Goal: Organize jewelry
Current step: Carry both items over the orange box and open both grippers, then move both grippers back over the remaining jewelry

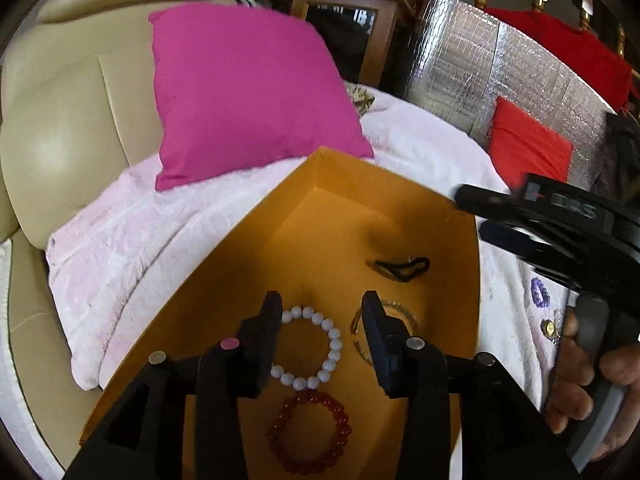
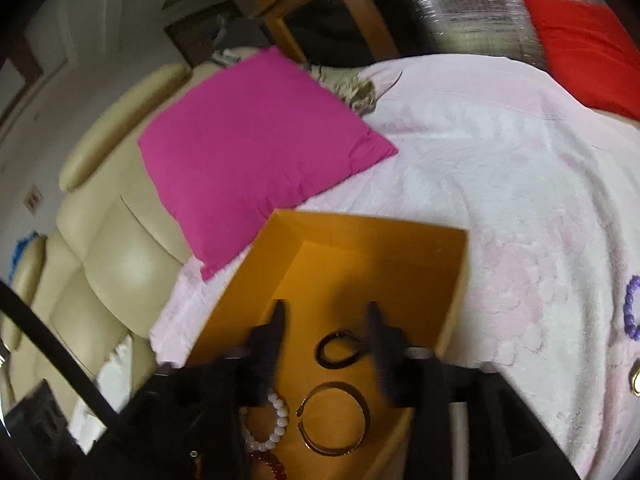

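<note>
- Your left gripper [image 1: 320, 312] hangs over the near end of the orange box [image 1: 256, 236], its two black fingers spread wide with nothing between them.
- Right under it lies the white bead bracelet [image 1: 316, 346], flat on the box floor between the two fingers, and the dark red bead bracelet [image 1: 310, 432] sits just nearer to you, touching or almost touching the white one.
- The gold bangle [image 2: 334, 420] lies beside the white bracelet, partly hidden behind your left gripper's right finger in the left wrist view.
- Your right gripper [image 2: 328, 320] is also over the box, fingers apart and empty; the picture is blurred here.
- Between its fingers, on the box floor, lies the black hair tie [image 2: 338, 346], just beyond the gold bangle and not gripped.
- In the left wrist view your right hand [image 1: 592, 384] shows at the right edge, wrapped round the gripper's handle.
- The box rests on a pale pink blanket [image 2: 500, 184].
- A purple bead bracelet [image 2: 632, 308] and a small gold piece [image 2: 636, 378] lie on the blanket to the right of the box, well apart from it.
- A bright pink cushion [image 1: 248, 96] leans against the cream sofa [image 1: 68, 128] beyond the box's far corner.
- A red cushion [image 1: 528, 148] sits further off to the right, against a silver foil panel [image 1: 452, 72].
</note>
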The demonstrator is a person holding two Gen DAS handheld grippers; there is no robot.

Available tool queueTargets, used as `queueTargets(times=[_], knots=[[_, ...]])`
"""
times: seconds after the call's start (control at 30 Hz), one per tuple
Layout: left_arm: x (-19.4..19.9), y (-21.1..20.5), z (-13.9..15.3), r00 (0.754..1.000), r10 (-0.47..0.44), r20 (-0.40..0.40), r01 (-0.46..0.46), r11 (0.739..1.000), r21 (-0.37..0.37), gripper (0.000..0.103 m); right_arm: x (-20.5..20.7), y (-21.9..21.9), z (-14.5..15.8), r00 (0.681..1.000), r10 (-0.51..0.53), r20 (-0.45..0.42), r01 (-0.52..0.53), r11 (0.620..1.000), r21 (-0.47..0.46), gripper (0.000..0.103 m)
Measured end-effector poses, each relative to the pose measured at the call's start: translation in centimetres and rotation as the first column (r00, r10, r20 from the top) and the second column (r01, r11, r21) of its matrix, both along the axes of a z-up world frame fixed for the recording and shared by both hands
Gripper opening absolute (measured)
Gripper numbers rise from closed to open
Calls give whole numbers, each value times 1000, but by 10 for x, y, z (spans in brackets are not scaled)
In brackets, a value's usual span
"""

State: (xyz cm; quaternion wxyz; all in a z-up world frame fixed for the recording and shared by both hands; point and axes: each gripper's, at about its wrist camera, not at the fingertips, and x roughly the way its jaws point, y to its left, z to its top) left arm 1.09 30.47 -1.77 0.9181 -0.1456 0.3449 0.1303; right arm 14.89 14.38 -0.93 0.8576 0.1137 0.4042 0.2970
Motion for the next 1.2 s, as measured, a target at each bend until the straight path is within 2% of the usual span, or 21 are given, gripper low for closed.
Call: queueTargets(times=[0.1,0.2,0.27,0.4,0.47,0.63,0.7,0.8,0.87,1.0,1.1,1.2], knots=[[0,-12,7,1000,2,25,-2,999,36,45,-7,-31,14,999,-35,37,34,999,31,57],[1,-38,19,997,-11,74,5,997,78,51,-17,-83,24,994,-99,51,96,994,60,57],[2,-52,26,994,-19,107,8,995,102,63,-24,-117,28,989,-135,60,132,990,52,57],[0,-94,41,978,-86,192,59,988,141,77,-44,-192,34,974,-216,73,216,976,14,56],[3,-113,43,969,-135,208,111,986,124,81,-54,-233,34,960,-270,73,270,963,12,56],[21,-154,31,953,-254,167,256,967,10,81,-84,-321,29,912,-405,63,401,913,68,56],[29,-166,23,952,-272,139,277,961,-18,82,-94,-359,17,882,-470,22,464,878,120,56],[42,-188,11,956,-282,88,285,958,-26,82,-96,-390,0,855,-516,-56,519,846,121,57],[47,-205,8,953,-295,71,295,955,4,82,-94,-409,-9,838,-533,-116,545,829,125,57],[48,-242,7,953,-296,60,288,951,117,82,-92,-426,-17,820,-547,-167,568,812,133,56],[48,-268,4,936,-349,49,337,926,170,82,-89,-429,-21,815,-543,-201,572,810,133,57],[50,-288,2,933,-360,23,342,903,258,82,-90,-430,-21,820,-540,-189,566,815,127,56]])
